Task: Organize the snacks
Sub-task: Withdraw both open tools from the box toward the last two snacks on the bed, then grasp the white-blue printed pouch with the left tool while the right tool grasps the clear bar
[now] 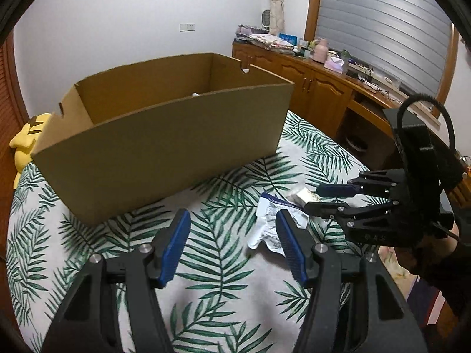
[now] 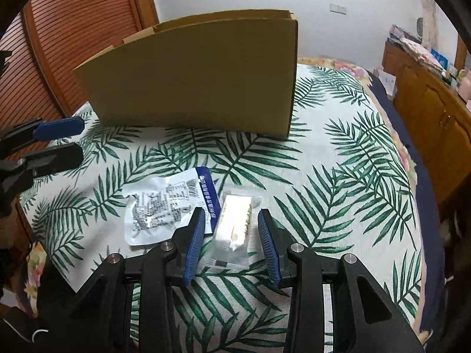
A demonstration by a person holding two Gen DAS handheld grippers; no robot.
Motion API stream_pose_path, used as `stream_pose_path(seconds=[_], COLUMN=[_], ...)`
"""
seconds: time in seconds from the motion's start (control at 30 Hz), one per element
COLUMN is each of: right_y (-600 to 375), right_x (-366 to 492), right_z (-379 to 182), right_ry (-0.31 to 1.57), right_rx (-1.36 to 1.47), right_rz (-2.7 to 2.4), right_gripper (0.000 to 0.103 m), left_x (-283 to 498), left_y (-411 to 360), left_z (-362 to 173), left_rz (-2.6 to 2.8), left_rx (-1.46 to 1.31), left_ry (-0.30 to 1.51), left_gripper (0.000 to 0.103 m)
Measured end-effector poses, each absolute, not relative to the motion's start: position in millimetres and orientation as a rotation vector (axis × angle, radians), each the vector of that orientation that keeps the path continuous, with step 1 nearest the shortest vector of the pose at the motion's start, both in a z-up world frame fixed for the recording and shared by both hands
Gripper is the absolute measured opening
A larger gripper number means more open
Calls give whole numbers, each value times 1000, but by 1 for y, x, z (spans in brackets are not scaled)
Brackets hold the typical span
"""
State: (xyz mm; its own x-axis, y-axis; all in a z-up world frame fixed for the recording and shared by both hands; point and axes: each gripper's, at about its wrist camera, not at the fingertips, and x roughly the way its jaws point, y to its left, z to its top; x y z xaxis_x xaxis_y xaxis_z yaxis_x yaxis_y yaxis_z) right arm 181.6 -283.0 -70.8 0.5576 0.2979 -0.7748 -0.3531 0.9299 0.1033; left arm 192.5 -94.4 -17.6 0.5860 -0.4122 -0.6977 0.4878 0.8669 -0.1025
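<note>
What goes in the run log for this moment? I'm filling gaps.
right claw: open, straddling clear snack pack | left claw: open, empty, near white pouch | box: behind, open top

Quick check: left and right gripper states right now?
Left gripper: open, holding nothing, beside the white snack packet.
Right gripper: open, jaws either side of the clear-wrapped snack bar, not gripping it.

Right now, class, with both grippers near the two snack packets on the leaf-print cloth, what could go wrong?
1. The right gripper straddles the clear-wrapped snack, which touches the white pouch; closing might drag both.
2. The left gripper sits left of the pouch; it may pinch cloth instead.
3. The cardboard box has tall walls; a low carry could hit them.
</note>
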Motion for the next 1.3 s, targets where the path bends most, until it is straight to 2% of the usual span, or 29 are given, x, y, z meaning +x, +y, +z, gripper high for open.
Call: stream_pose_path(seconds=[0.03, 0.1, 0.17, 1.0, 1.2, 1.3], right_y=[-283, -283, -282, -309, -310, -310], right_x=[182, 182, 181, 179, 178, 177], right_z=[-72, -74, -75, -83, -83, -83], right_ry=[902, 904, 899, 855, 849, 847], right_rx=[-68, -79, -96, -52, -45, -45], right_rz=[384, 387, 390, 378, 384, 386], right_gripper=[34, 22, 20, 22, 22, 22], left_x=[193, 193, 194, 211, 212, 213], left_y=[-97, -100, -105, -172, -169, -169], left_z=[-19, -22, -25, -71, -72, -72], left_rz=[-529, -536, -545, -649, -634, -633], left_rx=[108, 117, 125, 346, 339, 335], left_ry=[790, 798, 809, 982, 975, 966], left_gripper=[60, 60, 60, 61, 71, 72])
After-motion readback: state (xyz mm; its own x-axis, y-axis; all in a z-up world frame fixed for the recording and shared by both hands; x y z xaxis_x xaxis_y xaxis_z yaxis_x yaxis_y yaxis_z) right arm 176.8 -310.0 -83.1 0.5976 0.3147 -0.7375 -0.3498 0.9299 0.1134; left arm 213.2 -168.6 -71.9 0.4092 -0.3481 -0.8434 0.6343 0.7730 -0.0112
